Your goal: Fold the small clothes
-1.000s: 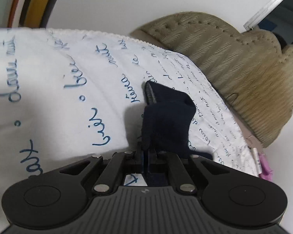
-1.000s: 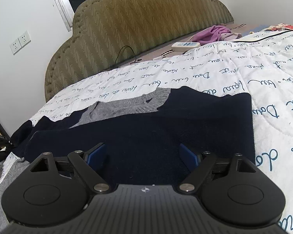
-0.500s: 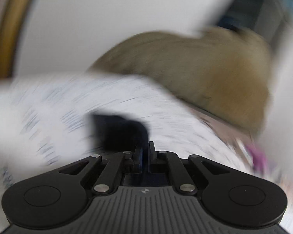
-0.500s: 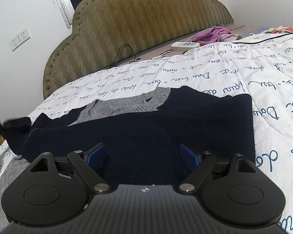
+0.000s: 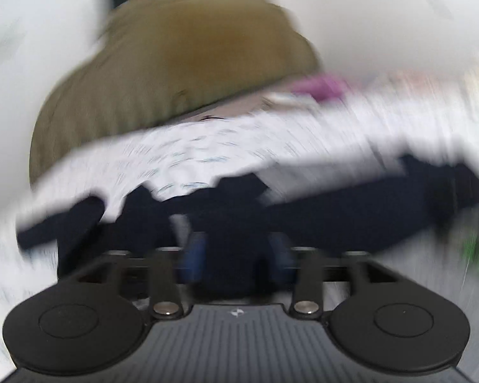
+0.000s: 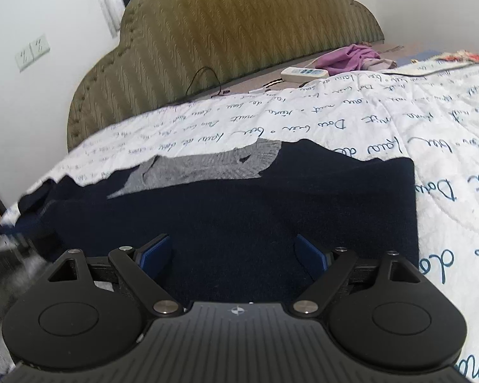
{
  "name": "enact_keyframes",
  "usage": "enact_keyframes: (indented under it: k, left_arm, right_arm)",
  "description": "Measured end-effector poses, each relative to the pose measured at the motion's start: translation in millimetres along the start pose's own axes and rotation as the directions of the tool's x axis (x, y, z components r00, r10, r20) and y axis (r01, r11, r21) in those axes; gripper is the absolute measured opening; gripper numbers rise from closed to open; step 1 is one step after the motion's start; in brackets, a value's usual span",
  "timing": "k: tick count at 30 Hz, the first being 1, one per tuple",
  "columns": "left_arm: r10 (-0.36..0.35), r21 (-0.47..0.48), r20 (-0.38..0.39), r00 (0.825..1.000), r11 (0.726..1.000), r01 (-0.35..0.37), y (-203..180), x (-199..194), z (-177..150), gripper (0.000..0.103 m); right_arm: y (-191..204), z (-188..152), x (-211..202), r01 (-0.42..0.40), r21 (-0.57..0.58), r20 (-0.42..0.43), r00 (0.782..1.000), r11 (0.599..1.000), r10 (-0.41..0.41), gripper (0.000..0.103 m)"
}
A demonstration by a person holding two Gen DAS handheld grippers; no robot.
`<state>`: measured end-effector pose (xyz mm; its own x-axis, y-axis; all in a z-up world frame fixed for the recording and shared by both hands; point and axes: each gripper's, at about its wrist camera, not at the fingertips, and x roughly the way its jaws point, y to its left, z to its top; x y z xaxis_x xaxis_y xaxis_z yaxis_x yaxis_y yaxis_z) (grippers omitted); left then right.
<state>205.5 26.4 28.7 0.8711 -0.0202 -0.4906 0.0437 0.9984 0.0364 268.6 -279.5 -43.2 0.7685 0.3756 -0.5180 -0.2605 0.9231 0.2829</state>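
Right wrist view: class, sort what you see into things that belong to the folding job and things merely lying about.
Belongs to the job:
navy sweater
right gripper
left gripper

Just lying about:
purple cloth
white remote
black cable
wall sockets

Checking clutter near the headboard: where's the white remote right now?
Right wrist view, upper right: the white remote lies on the bed's bare strip below the olive headboard, just left of the purple garment and beyond the script-printed quilt.
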Motion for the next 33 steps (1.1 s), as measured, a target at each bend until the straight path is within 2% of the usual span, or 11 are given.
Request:
enact_keyframes:
  k: [2,4,7,11,14,18,19,22,24,27,33]
  left_arm:
    - [-0.050,-0.264,0.040,0.998,0.963,0.059,47,3,4,0.097]
    - [-0.054,-0.477,0.103,0.993,0.874,0.098,93,0,0,0.097]
    - [0.015,-0.747,0.214,0.977,0.647,0.154,158,-9,-25,0.097]
    - [0.077,-0.909,0.136,0.988,0.406,0.094,205,1,-54,0.093]
    - [0.096,-0.913,0.131,0.987,0.400,0.083,204,1,-55,0.092]
    - [0.203,-0.901,0.060,0.977,0.433,-0.034,189,-16,-53,0.092]
    - [0.204,-0.913,0.073,0.976,0.407,-0.017,193,-21,-56,0.092]
    - [0.282,-0.966,0.123,0.951,0.252,0.050,216,-41,-73,0.092]
    - [0.350,-0.981,0.097,0.932,0.190,0.031,229,-51,-82,0.092]
    - [0.396,-0.988,0.092,0.914,0.147,0.035,241,-56,-87,0.092]
    - [0.401,-0.985,0.092,0.911,0.168,0.025,233,-56,-88,0.093]
  right_arm:
    - [11,1,4,0.029,-0.065,-0.025,0.999,0.997,-0.031,0.093]
    - [28,4,13,0.079,-0.175,-0.067,0.993,0.981,-0.092,0.100]
    - [66,18,19,0.165,-0.265,-0.054,0.981,0.950,-0.185,0.092]
    - [147,66,35,-0.005,-0.277,0.008,1.000,0.961,0.007,0.091]
    - [239,97,65,-0.114,-0.442,-0.005,0.992,0.889,0.125,0.093]
    - [346,103,119,-0.227,-0.724,-0.135,0.973,0.651,0.188,0.092]
    - [366,97,134,-0.255,-0.777,-0.192,0.967,0.576,0.169,0.089]
    - [403,73,163,-0.303,-0.870,-0.265,0.953,0.389,0.149,0.078]
    - [415,63,172,-0.338,-0.872,-0.290,0.939,0.355,0.184,0.076]
    - [428,49,183,-0.330,-0.876,-0.268,0.939,0.352,0.215,0.066]
    - [449,27,207,-0.361,-0.882,-0.306,0.928,0.304,0.212,0.051]
